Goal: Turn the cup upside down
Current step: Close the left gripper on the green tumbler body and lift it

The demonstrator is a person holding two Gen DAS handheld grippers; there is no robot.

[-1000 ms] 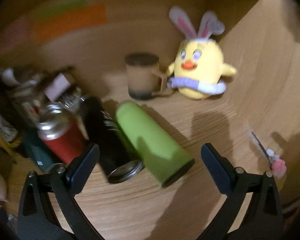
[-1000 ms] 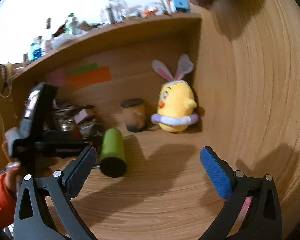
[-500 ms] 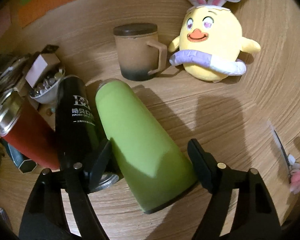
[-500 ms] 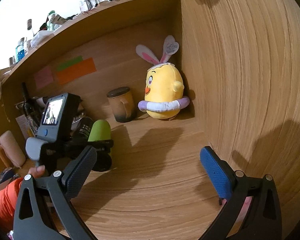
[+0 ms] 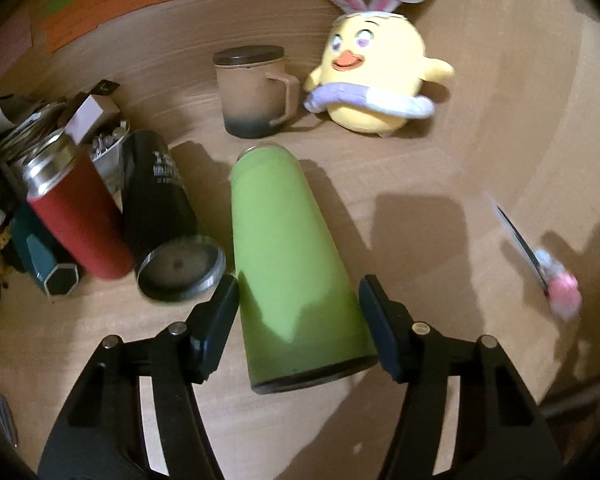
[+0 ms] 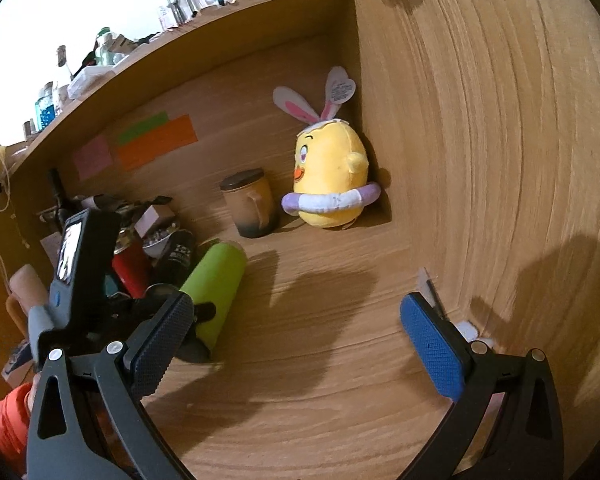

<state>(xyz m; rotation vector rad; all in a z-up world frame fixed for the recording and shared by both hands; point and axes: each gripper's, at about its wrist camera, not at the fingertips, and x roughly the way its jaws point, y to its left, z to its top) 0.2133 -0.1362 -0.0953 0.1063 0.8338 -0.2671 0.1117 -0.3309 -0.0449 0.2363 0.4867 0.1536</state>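
A green cup (image 5: 288, 256) lies on its side on the wooden desk, its wide dark end toward me and its narrow end pointing at the back. My left gripper (image 5: 300, 316) is shut on the wide end, one pad against each side. In the right wrist view the green cup (image 6: 216, 284) lies at the left with the left gripper around its near end. My right gripper (image 6: 296, 344) is open and empty, well to the right of the cup above bare desk.
A black cup (image 5: 160, 216) and a red cup (image 5: 76, 216) lie just left of the green one. A brown lidded mug (image 5: 256, 92) and a yellow plush chick (image 5: 372, 84) stand at the back. Clutter fills the left. A wooden side wall (image 6: 500, 160) rises on the right.
My left gripper moved forward over the green cup and closed on its wide end, and the cup swung away from the black one. My right gripper stayed open and shifted slightly.
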